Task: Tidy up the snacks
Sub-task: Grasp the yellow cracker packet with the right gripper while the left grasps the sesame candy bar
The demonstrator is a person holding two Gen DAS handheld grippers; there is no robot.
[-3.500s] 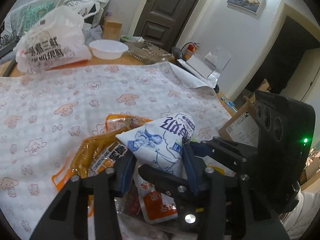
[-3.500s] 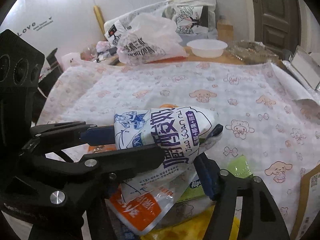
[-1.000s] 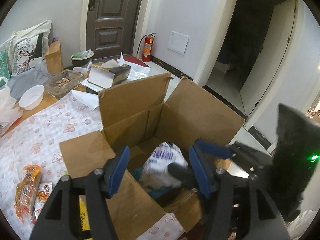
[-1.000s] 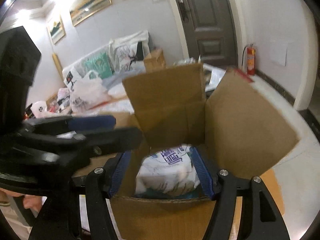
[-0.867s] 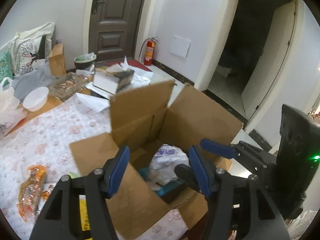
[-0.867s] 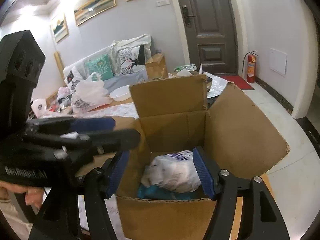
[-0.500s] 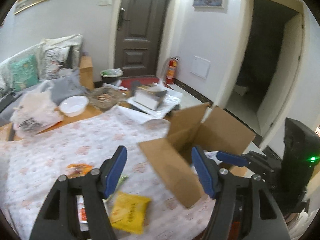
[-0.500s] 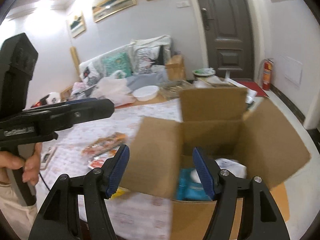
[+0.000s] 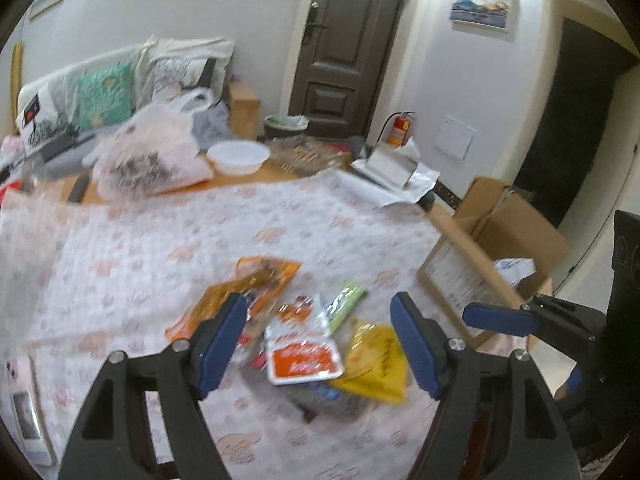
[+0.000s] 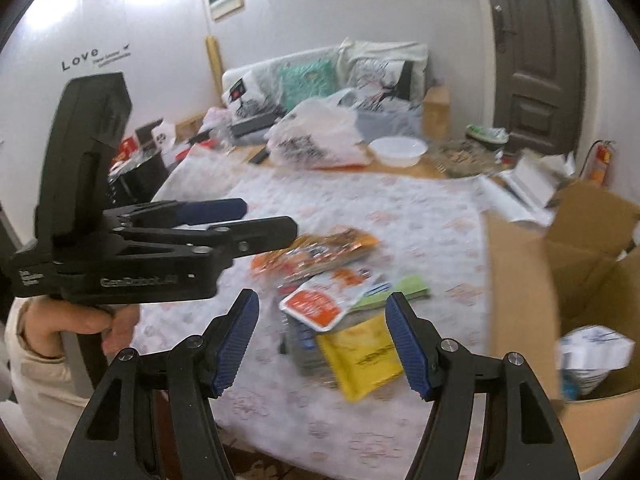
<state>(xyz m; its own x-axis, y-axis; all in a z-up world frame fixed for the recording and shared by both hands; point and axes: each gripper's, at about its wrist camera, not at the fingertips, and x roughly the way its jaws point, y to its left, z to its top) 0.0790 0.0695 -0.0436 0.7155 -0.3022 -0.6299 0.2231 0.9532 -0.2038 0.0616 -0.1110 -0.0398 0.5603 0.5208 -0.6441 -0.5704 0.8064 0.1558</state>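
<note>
A heap of snack packets lies on the patterned tablecloth: an orange-and-white packet (image 9: 304, 358) (image 10: 320, 302), a yellow packet (image 9: 376, 360) (image 10: 360, 354), a green one (image 9: 344, 298) (image 10: 394, 290) and an orange bag (image 9: 248, 288) (image 10: 320, 250). The cardboard box (image 9: 512, 232) (image 10: 524, 280) stands at the table's right end with the white-and-blue bag (image 10: 592, 350) inside. My left gripper (image 9: 318, 340) is open and empty above the heap. My right gripper (image 10: 322, 340) is open and empty, also over the heap.
A white plastic bag (image 9: 148, 160), a white bowl (image 9: 238, 156) and a tray of food (image 9: 304, 156) stand at the table's far end. A sofa with cushions (image 10: 320, 76) is behind. A fire extinguisher (image 9: 398, 128) stands by the door.
Both grippers let go of the white-and-blue bag in the box, opened, and swung back left over the snack heap on the table.
</note>
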